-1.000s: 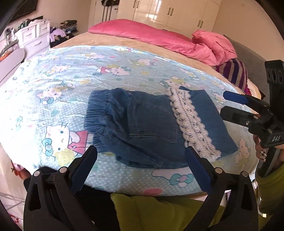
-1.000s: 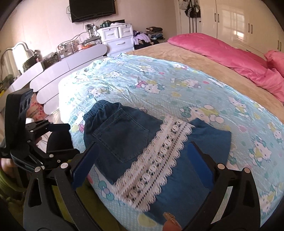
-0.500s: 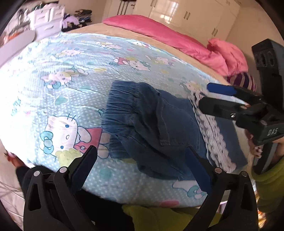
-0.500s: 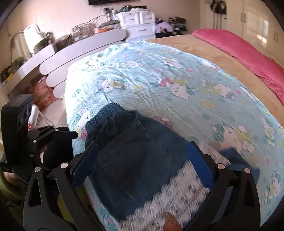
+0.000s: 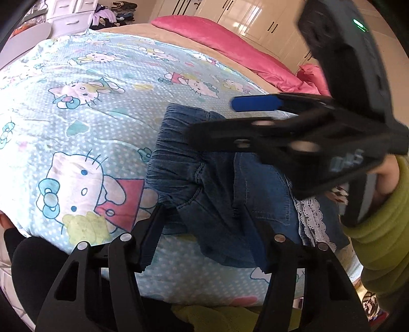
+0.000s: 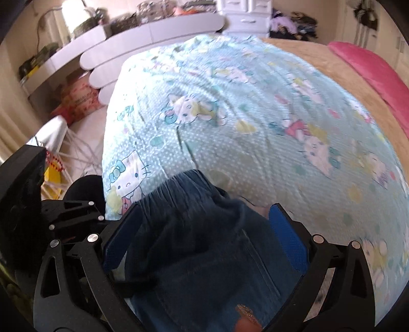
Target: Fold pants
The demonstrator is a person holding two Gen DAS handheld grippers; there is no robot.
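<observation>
Blue denim pants (image 5: 179, 153) with a white lace trim (image 5: 309, 217) lie folded on the light blue cartoon-print bed cover (image 5: 102, 122). My left gripper (image 5: 202, 229) is low over the pants' near edge, by the waistband corner. Its jaws are closing, with bunched denim between them. My right gripper (image 5: 225, 117) hovers just above the waistband's far side, crossing in front of the left view. In the right wrist view the right gripper (image 6: 204, 229) stands open and wide, with the waistband of the pants (image 6: 194, 229) between its fingers, untouched.
A pink duvet (image 5: 230, 43) and pillows lie at the far end of the bed, with wardrobes behind. A white dresser (image 6: 245, 18) and a curved footboard (image 6: 153, 33) stand past the bed's left side. A green sleeve (image 5: 378, 229) is at the right.
My right gripper has swept left across the pants to the waistband. My left gripper has dropped onto the near edge, its jaws have narrowed, and the denim there has bunched.
</observation>
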